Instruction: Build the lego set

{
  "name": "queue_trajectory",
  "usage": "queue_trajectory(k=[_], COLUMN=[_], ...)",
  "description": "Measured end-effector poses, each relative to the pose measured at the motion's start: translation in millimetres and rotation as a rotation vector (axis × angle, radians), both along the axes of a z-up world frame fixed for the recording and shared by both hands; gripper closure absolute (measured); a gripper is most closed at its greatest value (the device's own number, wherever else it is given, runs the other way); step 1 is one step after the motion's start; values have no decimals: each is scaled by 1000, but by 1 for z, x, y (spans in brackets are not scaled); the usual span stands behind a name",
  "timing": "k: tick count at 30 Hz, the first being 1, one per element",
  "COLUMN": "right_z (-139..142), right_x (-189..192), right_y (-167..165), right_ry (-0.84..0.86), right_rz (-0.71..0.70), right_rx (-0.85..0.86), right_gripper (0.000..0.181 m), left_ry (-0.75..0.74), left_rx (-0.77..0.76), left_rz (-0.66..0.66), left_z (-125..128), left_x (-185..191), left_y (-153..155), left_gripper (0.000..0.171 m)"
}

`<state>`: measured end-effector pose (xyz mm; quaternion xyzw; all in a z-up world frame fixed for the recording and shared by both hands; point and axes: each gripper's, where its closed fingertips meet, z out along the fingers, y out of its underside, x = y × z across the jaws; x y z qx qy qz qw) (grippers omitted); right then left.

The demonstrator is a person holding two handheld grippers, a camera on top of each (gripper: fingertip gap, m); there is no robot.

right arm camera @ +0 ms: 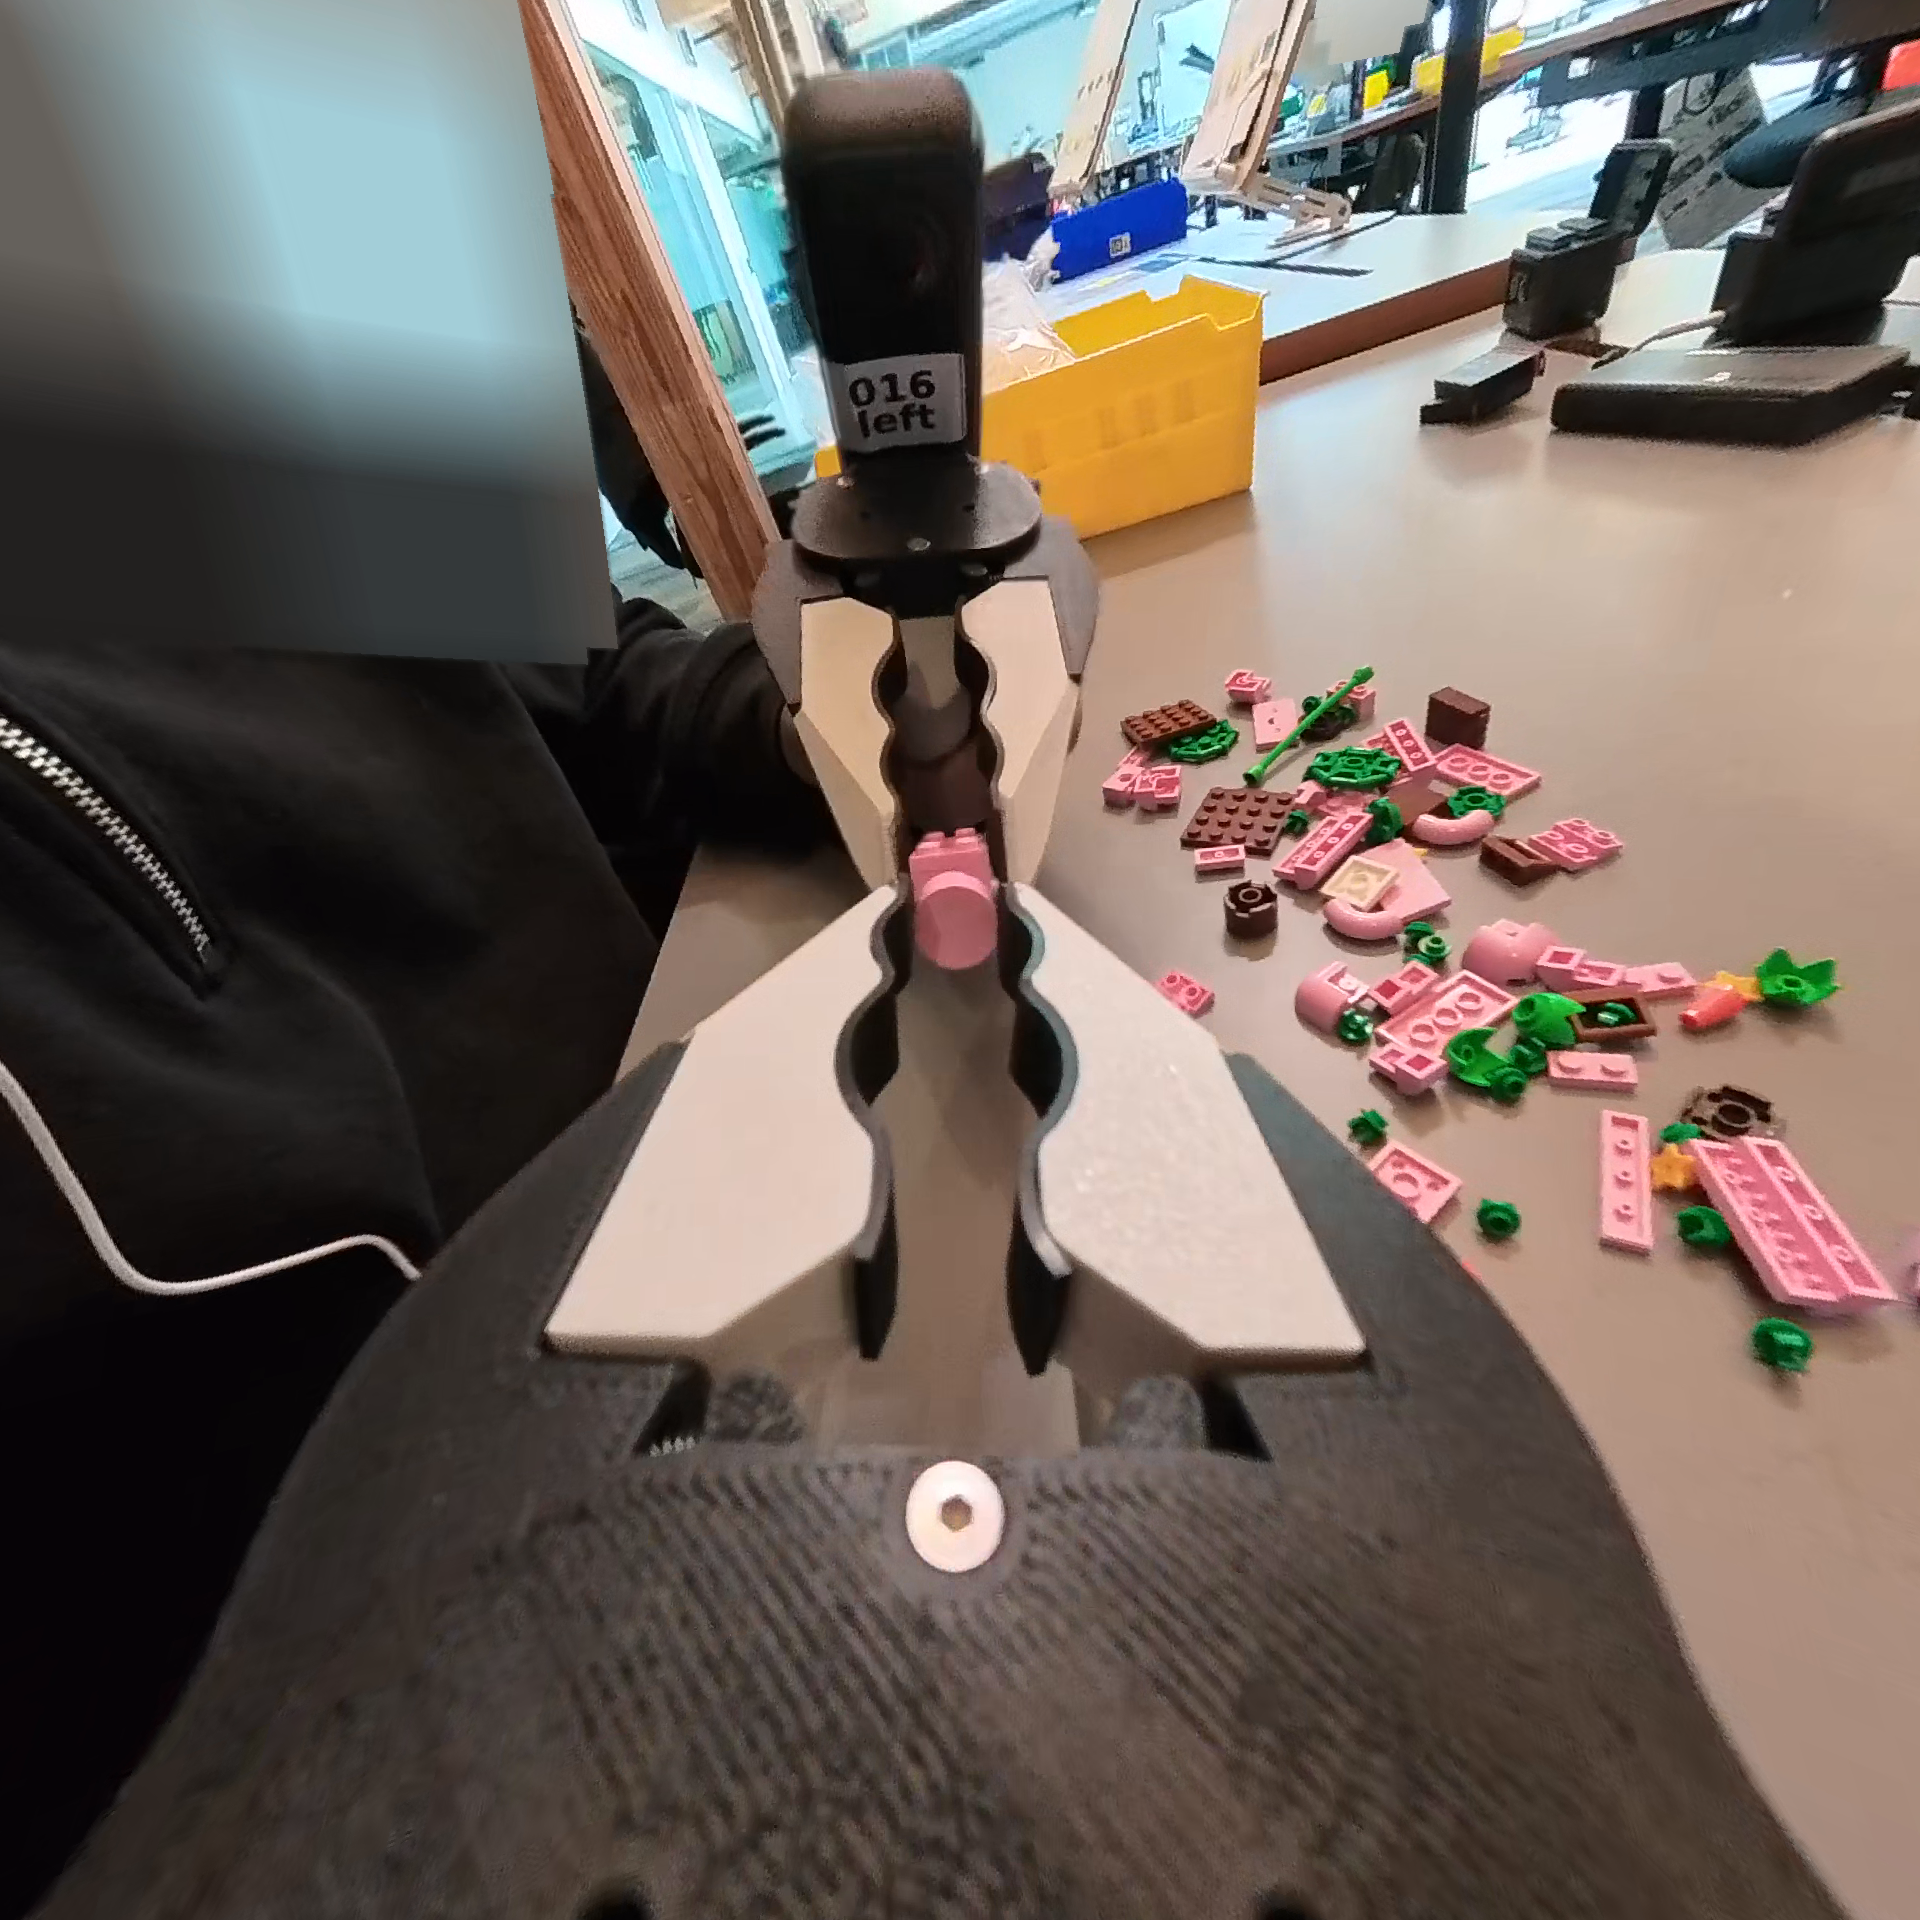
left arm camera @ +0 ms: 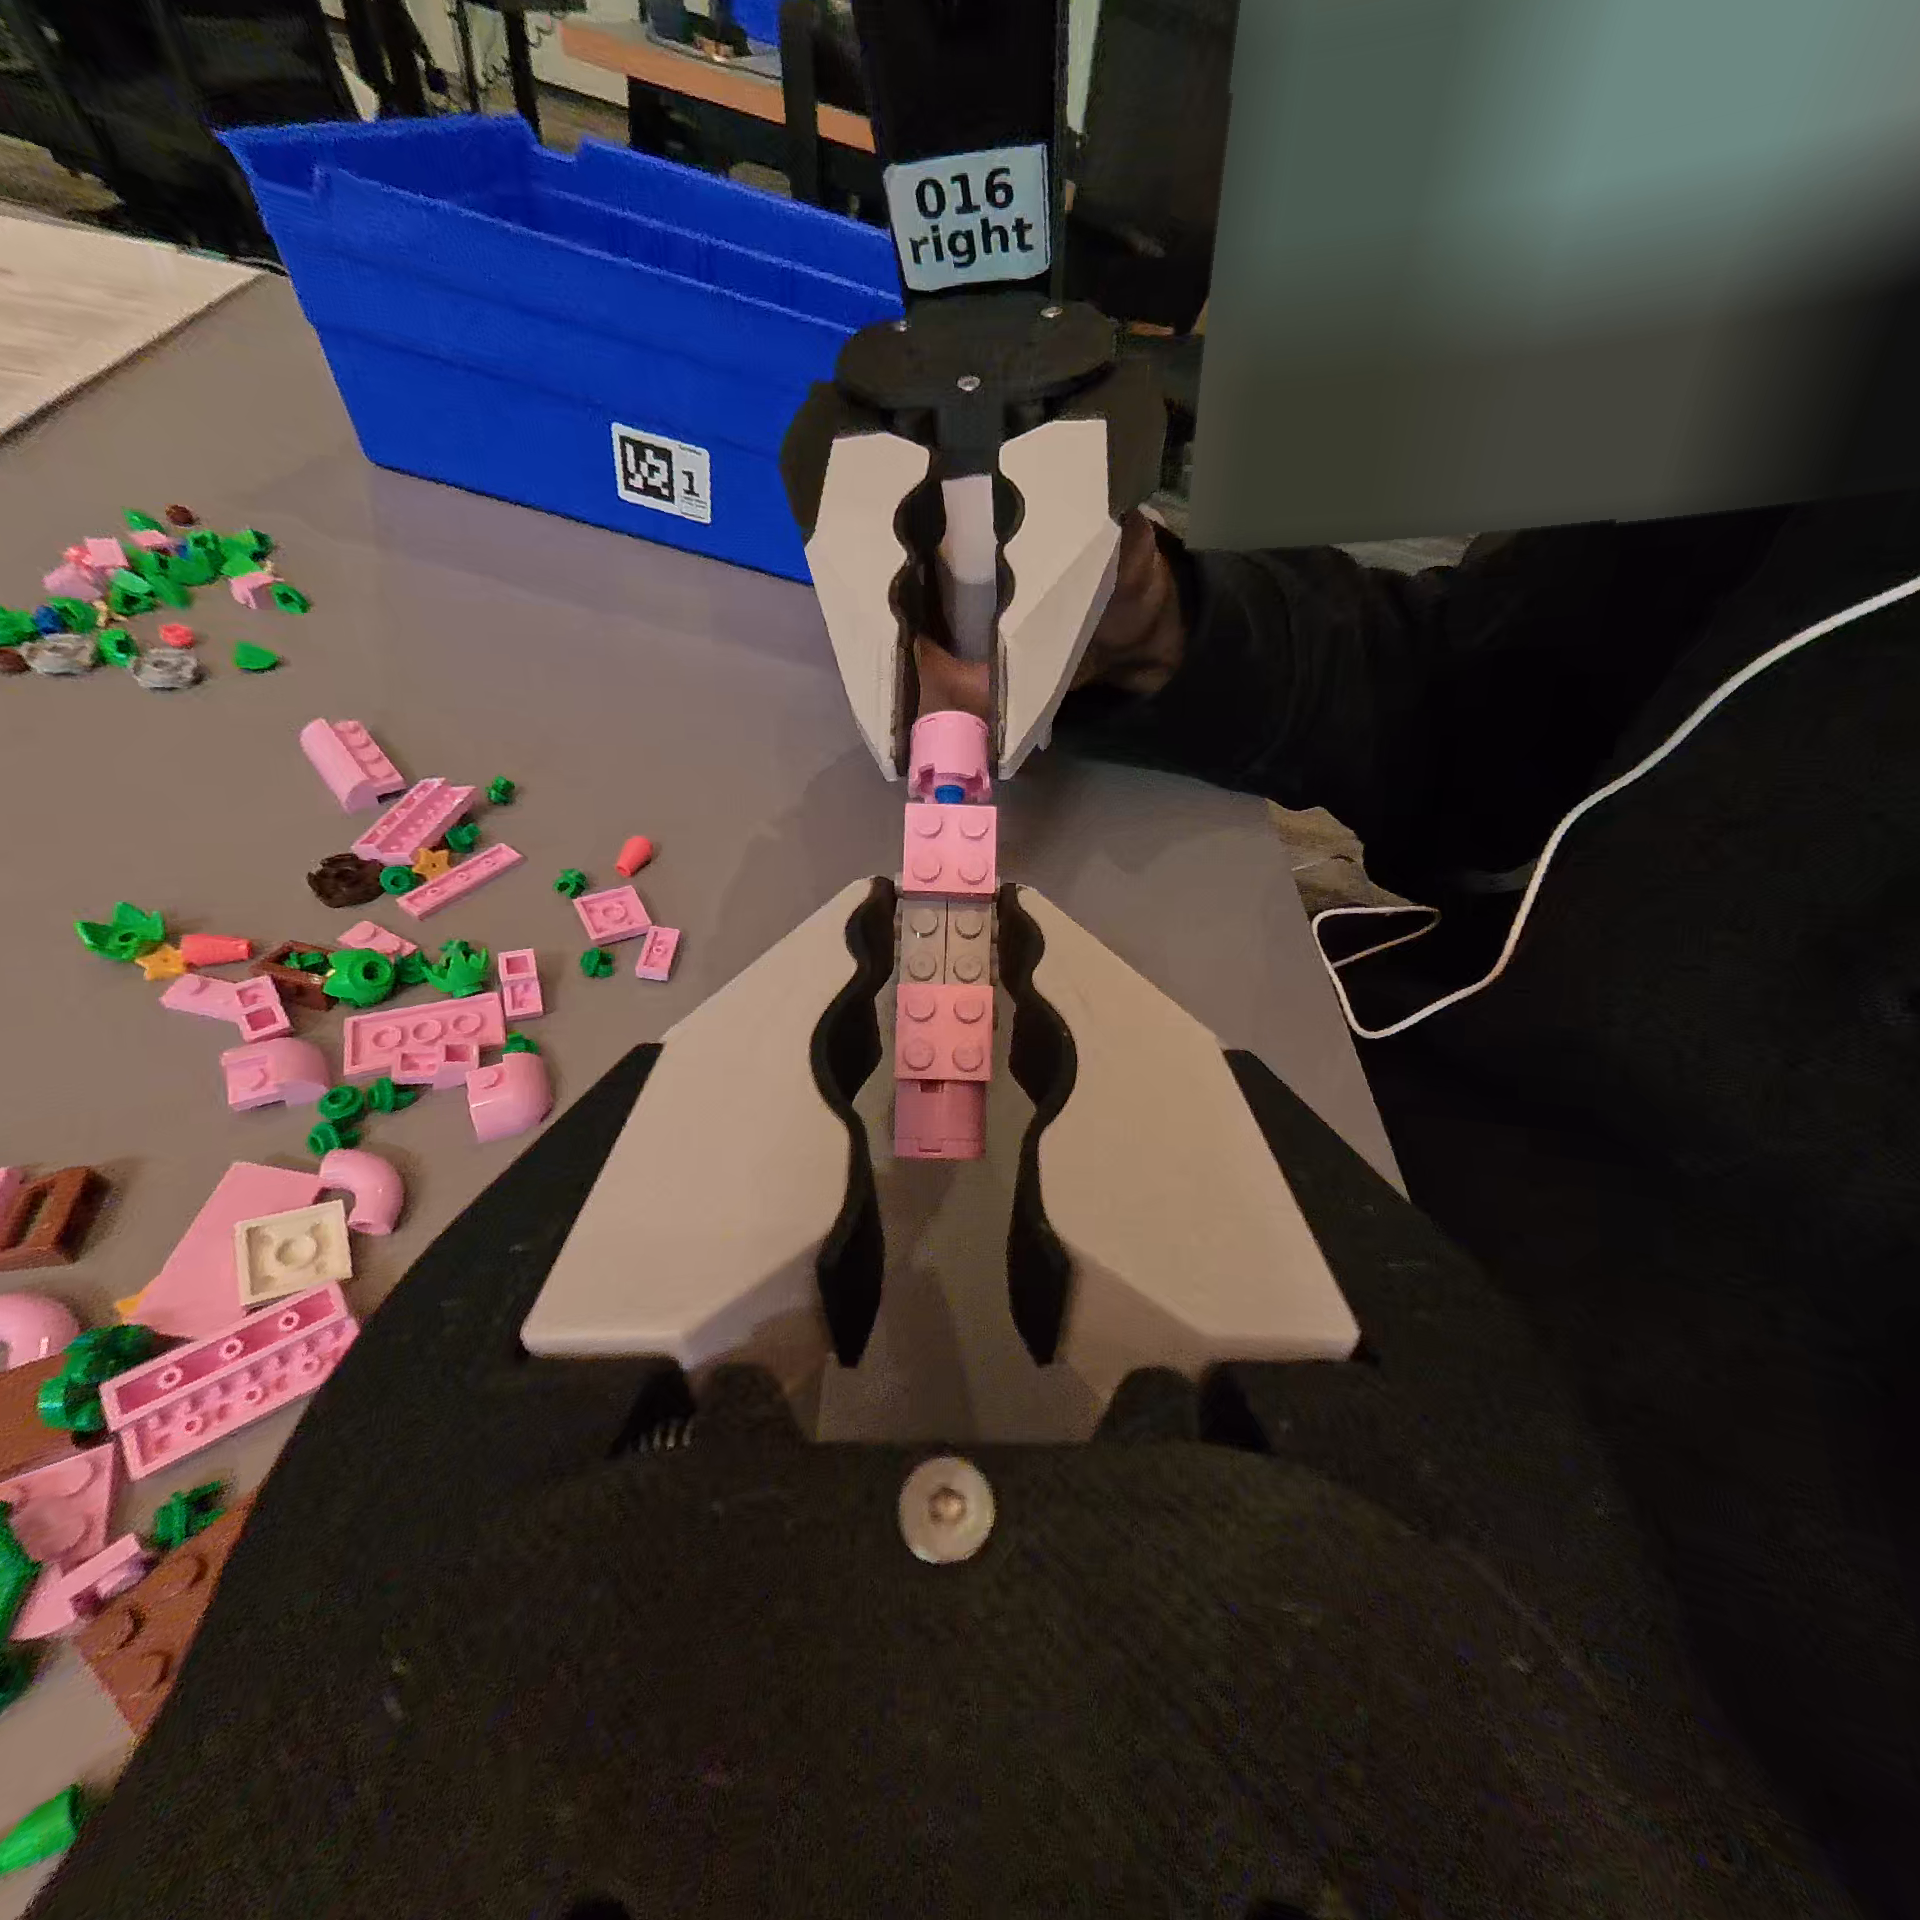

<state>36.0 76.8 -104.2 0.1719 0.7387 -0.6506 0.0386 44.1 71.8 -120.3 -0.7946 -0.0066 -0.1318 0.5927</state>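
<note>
Left wrist view shows the left gripper (left arm camera: 948,904) clamping the pink-and-grey stack (left arm camera: 945,987) while the right gripper (left arm camera: 951,774), pinching a round pink piece (left arm camera: 945,750), likely needs straight pressing onto the stack's far end.

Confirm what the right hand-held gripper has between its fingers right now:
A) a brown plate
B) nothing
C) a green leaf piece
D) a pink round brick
D: the right hand-held gripper is closed on the pink round brick, held against the end of the pink and grey brick stack that the left hand-held gripper grips.
</note>
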Motion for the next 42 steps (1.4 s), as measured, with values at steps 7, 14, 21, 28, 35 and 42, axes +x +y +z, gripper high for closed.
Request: queue_trajectory(k=[7,14,21,28,35,42], right_z=[3,-11,-15,-16,-18,-19], right_x=[-4,-7,-8,-15,-14,-14], right_y=[0,-1,-1,0,-5,-5], right_ry=[-154,-70,-101,-97,-146,-152], right_rz=[10,-44,-39,-92,-76,-71], right_rx=[-112,28,23,31,22,23], right_gripper=[168,167,167,167,168,167], left_ry=[82,207,278,272,375,334], left_rx=[-12,-100,-127,-122,-145,-138], left_rz=[50,98,122,176,178,166], left_z=[0,-12,-17,-15,-17,-17], left_x=[-3,-9,-10,-17,-15,-15], left_y=[1,-1,-1,-1,1,1], left_gripper=[156,156,156,156,156,156])
